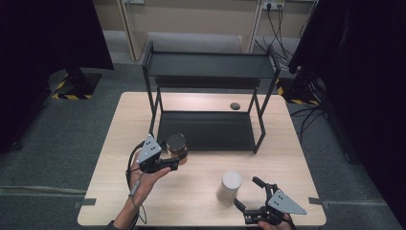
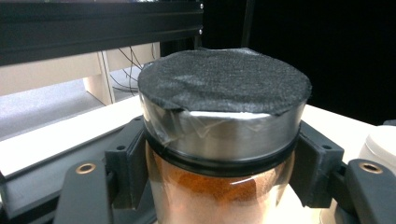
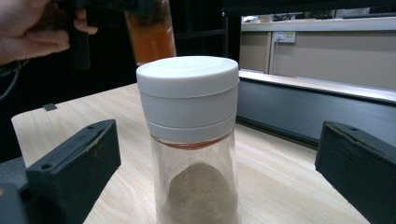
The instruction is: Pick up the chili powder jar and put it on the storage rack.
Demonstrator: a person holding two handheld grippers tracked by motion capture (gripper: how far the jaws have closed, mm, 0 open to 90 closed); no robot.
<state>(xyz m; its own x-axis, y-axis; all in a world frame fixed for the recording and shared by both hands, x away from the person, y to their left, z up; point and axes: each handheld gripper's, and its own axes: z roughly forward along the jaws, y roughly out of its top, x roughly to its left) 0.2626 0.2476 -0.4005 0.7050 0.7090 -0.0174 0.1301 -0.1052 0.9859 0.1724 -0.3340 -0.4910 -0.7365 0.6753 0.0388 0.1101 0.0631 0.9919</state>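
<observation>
A pale wooden table (image 1: 201,201) stood on grey carpet among dark curtains. At the lower right of the high view, the right gripper (image 1: 249,194) sat wide open, its jaws well apart either side of a clear glass jar with a white screw cap (image 1: 229,187), touching nothing. Left of centre, the left gripper (image 1: 178,158) was clamped on a glass jar of orange powder with a dark padded metal lid (image 1: 177,147), held clear of the table. Beyond stood a black two-tier metal rack (image 1: 208,96). The step looked like shelving that jar; next it would need carrying forward onto a rack tier, kept upright.
</observation>
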